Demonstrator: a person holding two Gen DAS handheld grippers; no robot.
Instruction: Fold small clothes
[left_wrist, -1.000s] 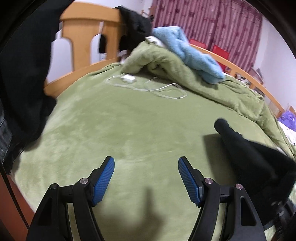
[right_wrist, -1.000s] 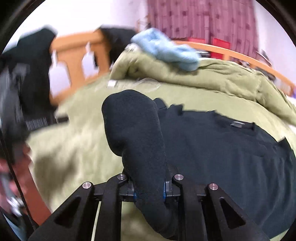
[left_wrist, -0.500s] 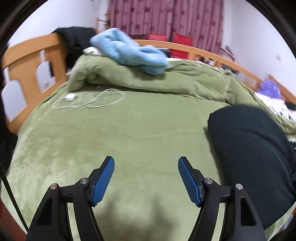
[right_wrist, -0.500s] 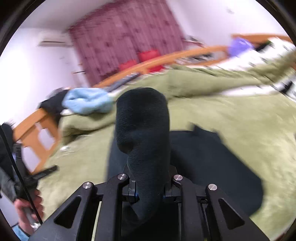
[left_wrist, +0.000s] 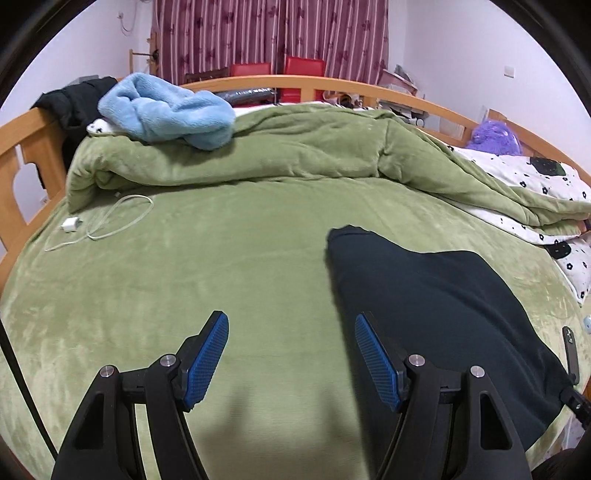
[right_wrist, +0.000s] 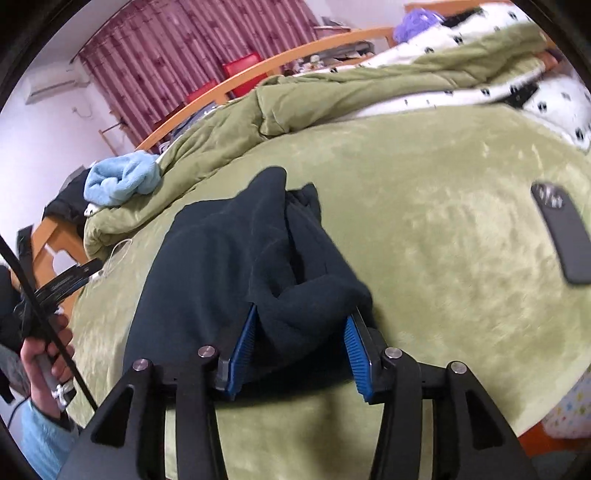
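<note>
A black garment (left_wrist: 436, 314) lies on the green bed blanket (left_wrist: 221, 258), folded over on itself. In the right wrist view the garment (right_wrist: 221, 258) stretches away from me, and its near end bunches between the blue pads. My right gripper (right_wrist: 299, 339) is open, its jaws spread wide around that bunched fabric, which rests loose between them. My left gripper (left_wrist: 291, 350) is open and empty, hovering over bare blanket just left of the garment's edge.
A rolled green duvet (left_wrist: 295, 147) with a light blue fleece (left_wrist: 166, 107) on it lies at the back. A white charger and cable (left_wrist: 96, 225) lie at left. A dark phone (right_wrist: 561, 236) lies right of the garment. A wooden bed rail (left_wrist: 22, 155) borders the bed.
My right gripper has opened and let go of the black garment end, which dropped onto the garment on the bed. The left gripper swung right, toward the garment.
</note>
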